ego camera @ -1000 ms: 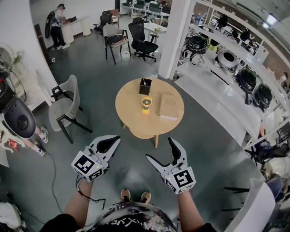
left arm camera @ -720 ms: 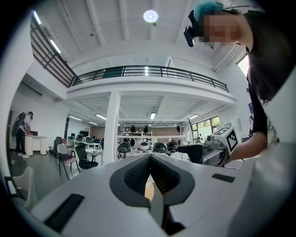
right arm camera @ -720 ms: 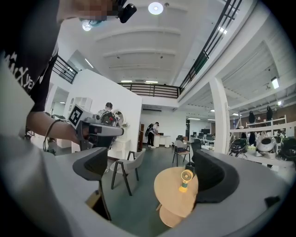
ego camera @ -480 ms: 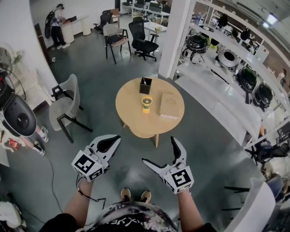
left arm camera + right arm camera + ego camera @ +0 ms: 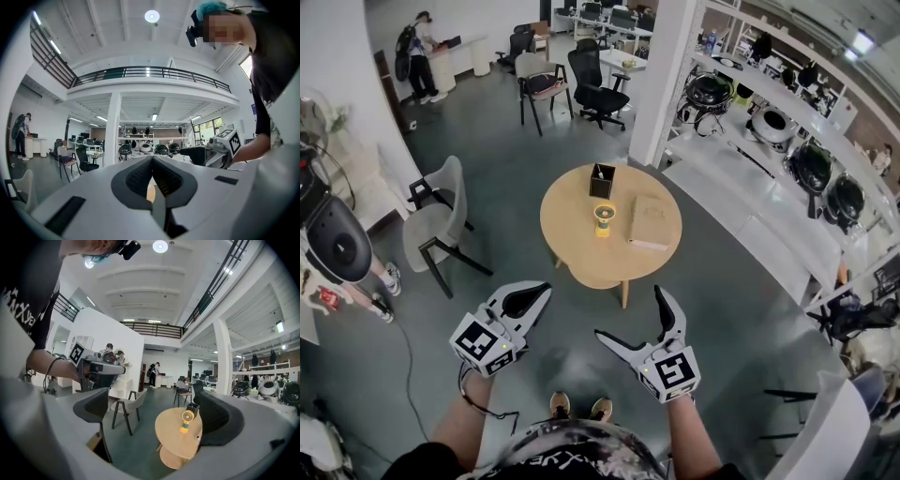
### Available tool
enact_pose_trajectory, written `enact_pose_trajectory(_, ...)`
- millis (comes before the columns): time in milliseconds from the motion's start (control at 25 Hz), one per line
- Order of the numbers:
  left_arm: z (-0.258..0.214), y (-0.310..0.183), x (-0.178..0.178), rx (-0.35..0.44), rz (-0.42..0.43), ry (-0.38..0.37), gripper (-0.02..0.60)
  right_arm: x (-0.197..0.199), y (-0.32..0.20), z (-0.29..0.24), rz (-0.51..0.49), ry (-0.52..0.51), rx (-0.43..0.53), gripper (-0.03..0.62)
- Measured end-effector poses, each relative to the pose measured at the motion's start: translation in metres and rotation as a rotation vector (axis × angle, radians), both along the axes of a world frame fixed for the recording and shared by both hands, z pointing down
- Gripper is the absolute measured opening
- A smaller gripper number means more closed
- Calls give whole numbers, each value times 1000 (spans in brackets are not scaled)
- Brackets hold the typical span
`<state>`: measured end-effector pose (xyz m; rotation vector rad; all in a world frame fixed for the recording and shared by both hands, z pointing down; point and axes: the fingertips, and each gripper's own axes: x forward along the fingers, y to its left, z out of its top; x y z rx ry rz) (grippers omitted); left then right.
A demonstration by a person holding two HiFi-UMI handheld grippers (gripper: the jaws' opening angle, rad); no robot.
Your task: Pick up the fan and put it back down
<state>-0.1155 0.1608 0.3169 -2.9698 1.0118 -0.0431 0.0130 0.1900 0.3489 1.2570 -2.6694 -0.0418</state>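
Fan (image 5: pixel 602 219) stands upright near the table's (image 5: pixel 567 251) middle, beside the book (image 5: pixel 649 222), well apart from us. Our right gripper (image 5: pixel 628 311) is spread wide and empty, left gripper (image 5: pixel 546 288) closed; a hasty reach could topple that top-heavy fan.

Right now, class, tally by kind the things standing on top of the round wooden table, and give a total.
yellow fan: 1
black open-topped box: 1
tan book: 1
Total on the round table: 3
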Motion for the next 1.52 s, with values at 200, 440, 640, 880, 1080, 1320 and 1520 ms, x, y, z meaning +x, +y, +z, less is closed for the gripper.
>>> enact_pose_trajectory(200, 2, 2, 3, 3, 0, -4, 17, 4, 1, 3, -2, -2, 1, 586)
enact_pose_trajectory(440, -2, 4, 9, 4, 1, -12, 17, 11, 2, -1, 0, -3, 8, 586)
enact_pose_trajectory(640, -3, 9, 20, 20, -5, -24, 17, 21, 5, -1, -13, -6, 17, 586)
enact_pose_trajectory(880, -2, 24, 39, 18, -31, -23, 17, 41, 15, 1, -30, -13, 23, 586)
enact_pose_trajectory(1080, 1, 32, 56, 17, -34, -25, 17, 54, 17, 1, -38, -11, 27, 586)
enact_pose_trajectory(1320, 5, 23, 62, 14, -32, -26, 17, 60, 6, 3, -35, -14, 31, 586)
enact_pose_trajectory(1520, 14, -9, 60, 14, -27, -20, 17, 58, -23, 11, -27, 7, 27, 586)
